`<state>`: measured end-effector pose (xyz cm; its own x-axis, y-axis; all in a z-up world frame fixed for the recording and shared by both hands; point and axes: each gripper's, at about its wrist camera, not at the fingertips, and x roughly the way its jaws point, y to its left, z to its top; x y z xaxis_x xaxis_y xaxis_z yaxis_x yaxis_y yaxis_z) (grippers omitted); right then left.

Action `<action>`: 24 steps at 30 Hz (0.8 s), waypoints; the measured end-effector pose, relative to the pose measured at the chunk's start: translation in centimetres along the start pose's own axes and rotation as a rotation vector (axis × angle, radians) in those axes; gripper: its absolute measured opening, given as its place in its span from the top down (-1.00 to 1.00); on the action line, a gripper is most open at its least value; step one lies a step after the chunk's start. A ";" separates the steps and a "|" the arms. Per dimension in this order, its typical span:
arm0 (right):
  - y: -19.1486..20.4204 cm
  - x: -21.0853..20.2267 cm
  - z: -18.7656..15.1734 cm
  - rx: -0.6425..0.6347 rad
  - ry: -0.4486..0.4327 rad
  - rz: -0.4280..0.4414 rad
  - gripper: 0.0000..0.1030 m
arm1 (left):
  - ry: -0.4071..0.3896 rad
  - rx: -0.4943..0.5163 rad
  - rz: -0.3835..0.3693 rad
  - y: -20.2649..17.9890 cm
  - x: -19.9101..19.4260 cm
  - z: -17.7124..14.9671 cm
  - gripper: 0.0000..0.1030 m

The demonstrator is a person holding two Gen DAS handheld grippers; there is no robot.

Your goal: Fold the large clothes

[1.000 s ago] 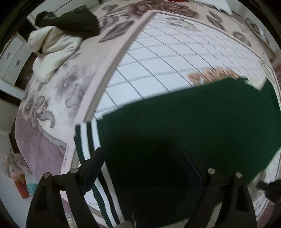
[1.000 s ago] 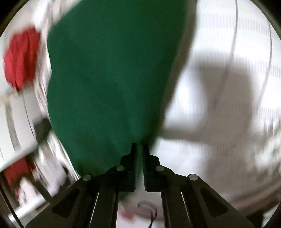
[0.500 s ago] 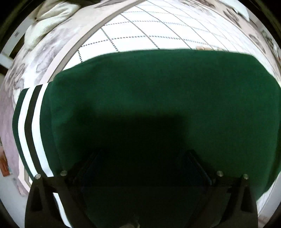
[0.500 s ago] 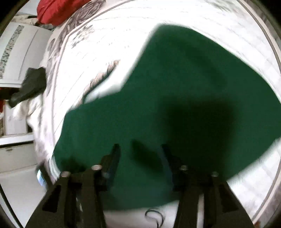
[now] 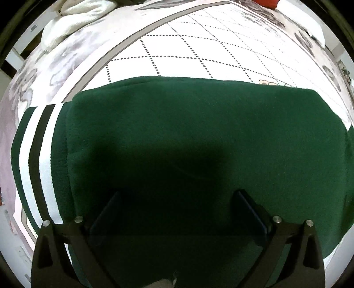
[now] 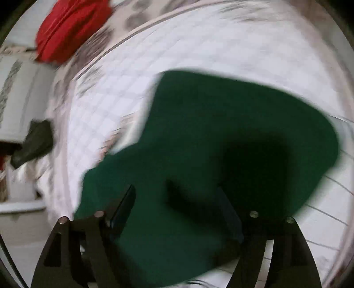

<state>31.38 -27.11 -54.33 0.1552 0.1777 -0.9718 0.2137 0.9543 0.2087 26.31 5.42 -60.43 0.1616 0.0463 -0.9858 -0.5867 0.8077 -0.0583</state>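
A dark green garment [image 5: 199,137] lies folded flat on the white quilted bedspread [image 5: 188,62]. Its striped green, white and black hem [image 5: 37,159] shows at the left. My left gripper [image 5: 177,195] is open and empty just above the green cloth near its near edge. In the blurred right wrist view the same green garment [image 6: 210,137] lies on the bed. My right gripper [image 6: 177,190] is open and empty above its near part.
A white garment [image 5: 77,20] is heaped at the bed's far left, with a red item [image 5: 265,2] at the far edge. In the right wrist view a red cloth [image 6: 70,28] lies at the far left, and a dark garment [image 6: 33,144] at the left by white furniture.
My right gripper has let go of the green cloth, opened and drawn back over it. My left gripper has moved low over the folded garment, still open.
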 end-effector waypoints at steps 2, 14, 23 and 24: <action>-3.8 0.4 -1.0 0.111 0.016 -0.025 -0.51 | -0.001 0.002 -0.008 0.3 -0.4 0.0 -1.00; -7.7 7.0 -5.1 0.481 0.028 0.356 0.54 | -0.034 0.046 0.030 1.2 -4.1 -0.4 -1.00; -6.5 3.9 -19.3 0.319 0.499 0.147 0.26 | -0.044 0.277 0.097 -0.9 -7.5 -3.1 -1.00; -6.4 3.1 -19.8 0.296 0.509 0.151 0.26 | -0.036 0.285 0.079 -1.7 -7.5 -3.4 -1.00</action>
<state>11.40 -27.96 -60.83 -0.2599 0.4683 -0.8444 0.4955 0.8153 0.2996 23.42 1.75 -53.50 0.1556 0.1321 -0.9789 -0.3526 0.9331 0.0699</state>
